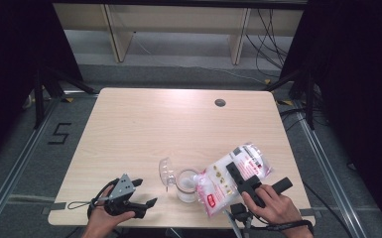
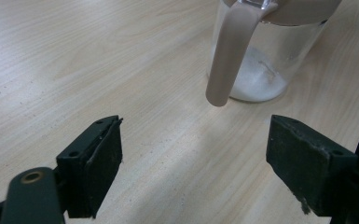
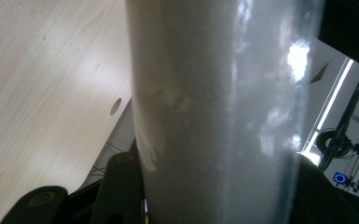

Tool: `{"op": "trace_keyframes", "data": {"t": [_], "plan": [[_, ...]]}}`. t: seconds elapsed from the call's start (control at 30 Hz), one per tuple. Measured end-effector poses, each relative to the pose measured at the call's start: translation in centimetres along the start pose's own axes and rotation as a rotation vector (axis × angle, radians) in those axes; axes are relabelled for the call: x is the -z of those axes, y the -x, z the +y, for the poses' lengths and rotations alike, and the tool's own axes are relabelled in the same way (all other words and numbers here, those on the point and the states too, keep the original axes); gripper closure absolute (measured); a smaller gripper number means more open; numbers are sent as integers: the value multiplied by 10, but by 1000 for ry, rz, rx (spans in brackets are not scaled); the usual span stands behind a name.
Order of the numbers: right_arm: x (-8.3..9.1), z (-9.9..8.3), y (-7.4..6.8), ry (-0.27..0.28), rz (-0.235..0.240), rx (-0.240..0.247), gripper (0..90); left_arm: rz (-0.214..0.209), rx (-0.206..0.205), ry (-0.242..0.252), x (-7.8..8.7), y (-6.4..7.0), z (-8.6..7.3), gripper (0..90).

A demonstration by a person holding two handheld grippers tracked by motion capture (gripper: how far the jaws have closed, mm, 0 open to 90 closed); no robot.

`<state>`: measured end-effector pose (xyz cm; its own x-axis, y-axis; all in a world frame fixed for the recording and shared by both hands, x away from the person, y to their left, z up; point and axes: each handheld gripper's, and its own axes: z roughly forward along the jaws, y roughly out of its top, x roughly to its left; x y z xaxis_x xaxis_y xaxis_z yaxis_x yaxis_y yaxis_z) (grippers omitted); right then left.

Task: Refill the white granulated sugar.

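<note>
Jaws of the right gripper (image 1: 238,174) clamp the bag (image 1: 230,179) near the table's (image 1: 144,119) front edge, its long axis tilted down-left with the mouth just over the jar (image 1: 186,185), while the left gripper (image 1: 140,193) gapes empty left of it.

We saw even overhead light on the pale wooden table (image 1: 144,129), with dark black curtains flanking it. In the right gripper view, white glare patches streaked the clear plastic bag of white powder (image 3: 214,116), blurred from closeness. Soft shadows fell beside the clear glass jar (image 2: 265,70).
</note>
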<state>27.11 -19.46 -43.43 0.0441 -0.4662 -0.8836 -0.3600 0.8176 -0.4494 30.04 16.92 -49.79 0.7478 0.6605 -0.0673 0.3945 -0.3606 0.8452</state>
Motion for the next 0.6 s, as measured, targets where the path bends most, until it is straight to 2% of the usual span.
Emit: {"op": "trace_keyframes", "data": {"t": [0.03,0.13,0.27,0.43,0.47,0.53,0.57,0.6], "plan": [[0,1,1,-10,11,9,605,0,-2,-2,0,0,0,180],[1,1,-1,-16,12,-6,606,0,-7,-6,1,-1,0,180],[0,1,1,-5,10,25,606,-1,-7,-4,0,0,0,180],[0,1,0,-9,13,3,606,0,2,9,-1,0,0,180],[0,1,-1,0,-5,-3,607,-1,-8,-7,1,0,0,180],[0,0,0,-3,14,5,609,-1,-2,-2,0,0,0,180],[-1,0,-1,7,-2,-6,610,2,1,3,0,0,0,180],[0,0,0,-3,14,0,611,2,2,2,0,0,0,180]]}}
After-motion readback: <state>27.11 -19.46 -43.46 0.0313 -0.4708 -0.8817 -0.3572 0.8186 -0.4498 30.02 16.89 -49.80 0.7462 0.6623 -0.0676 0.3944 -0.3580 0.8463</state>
